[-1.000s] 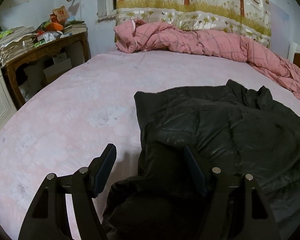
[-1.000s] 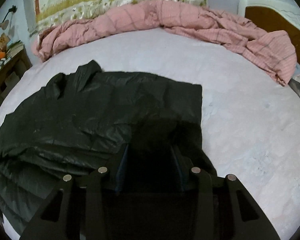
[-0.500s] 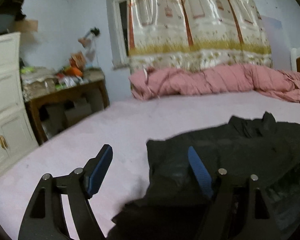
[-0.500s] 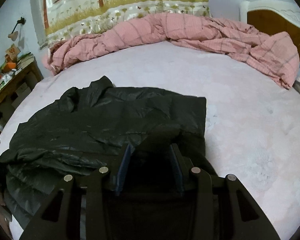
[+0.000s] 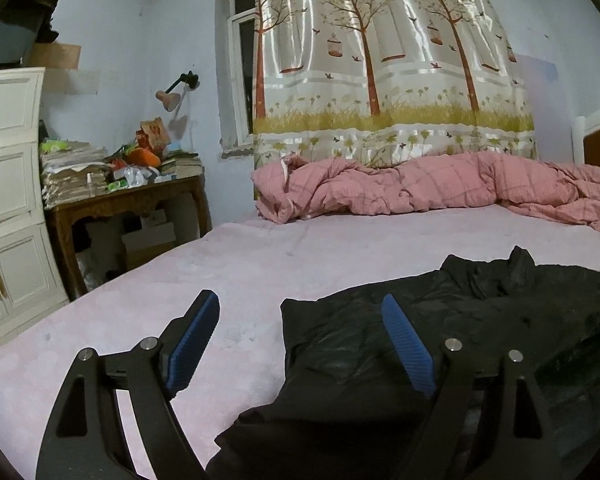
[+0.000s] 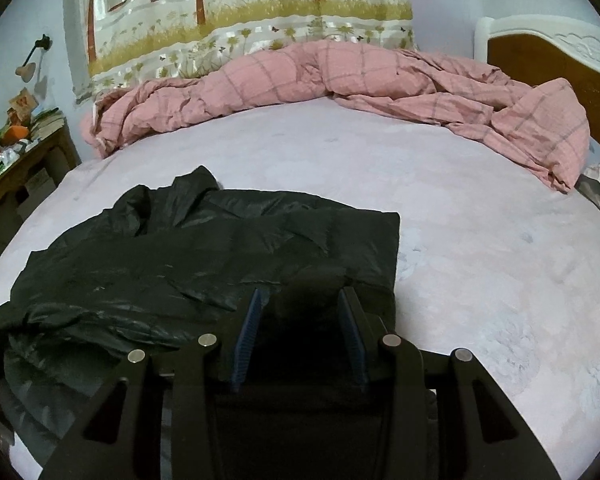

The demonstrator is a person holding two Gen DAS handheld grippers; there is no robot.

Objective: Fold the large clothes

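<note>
A bed [image 5: 260,264] with a pale pink sheet fills a blue-walled room. The left hand-held gripper [image 5: 300,344] is held above the sheet, its jaws wide and opening; nothing is pressed by its blue pads [image 5: 192,344], though the edge of a black jacket [image 5: 480,320] lies below the right pad. The right hand-held gripper [image 6: 300,336] is partly closed, and a dark fold of the jacket [image 6: 220,248] is clamped between its pads. The jacket is spread flat on the near half of the bed. A pink quilt [image 6: 340,76] is bunched along the far edge, under a tree-print curtain [image 5: 380,60]. A cluttered desk [image 5: 128,196] is seen at the left.
</note>
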